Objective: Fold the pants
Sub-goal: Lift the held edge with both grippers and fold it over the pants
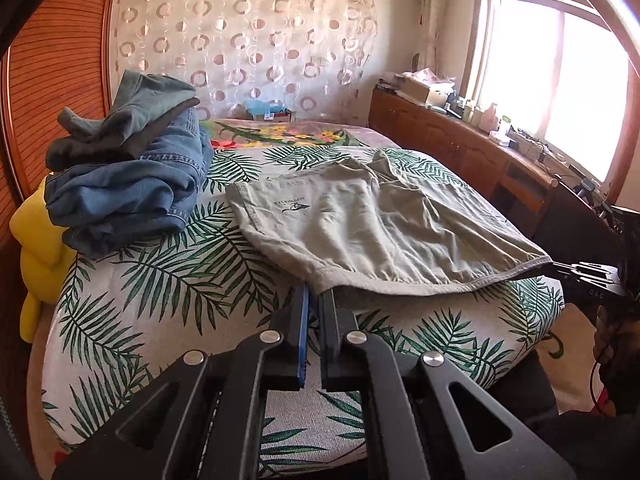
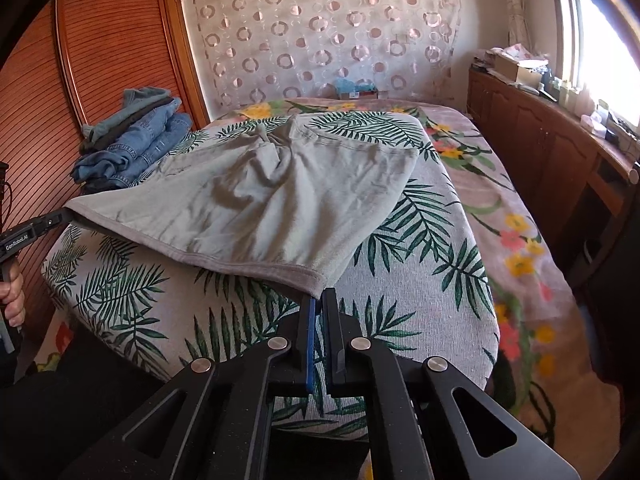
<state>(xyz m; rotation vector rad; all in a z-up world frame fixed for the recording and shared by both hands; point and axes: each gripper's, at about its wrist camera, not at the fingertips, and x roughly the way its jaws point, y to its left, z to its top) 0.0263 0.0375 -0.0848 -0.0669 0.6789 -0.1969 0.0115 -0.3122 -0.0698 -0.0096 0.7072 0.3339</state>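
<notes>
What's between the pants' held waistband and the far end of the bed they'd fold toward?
Nothing visible. Both hand-held grippers, left and right, pinch the grey pants at the waistband corners; the leaf-print bedspread beyond is bare. The folded clothes pile sits off to the side.

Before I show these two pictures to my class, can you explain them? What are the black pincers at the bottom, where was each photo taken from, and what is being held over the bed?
No robot here: a person holds a two-finger tool in each hand, each carrying its own camera. One picture looks along the left tool, the other along the right tool. Both are shut on the waistband corners of the grey-green shorts, lifting that edge while the rest lies on the leaf-print cover of the bed. Each camera also catches the other tool at its picture's edge. A stack of folded jeans sits by the wooden wardrobe.
</notes>
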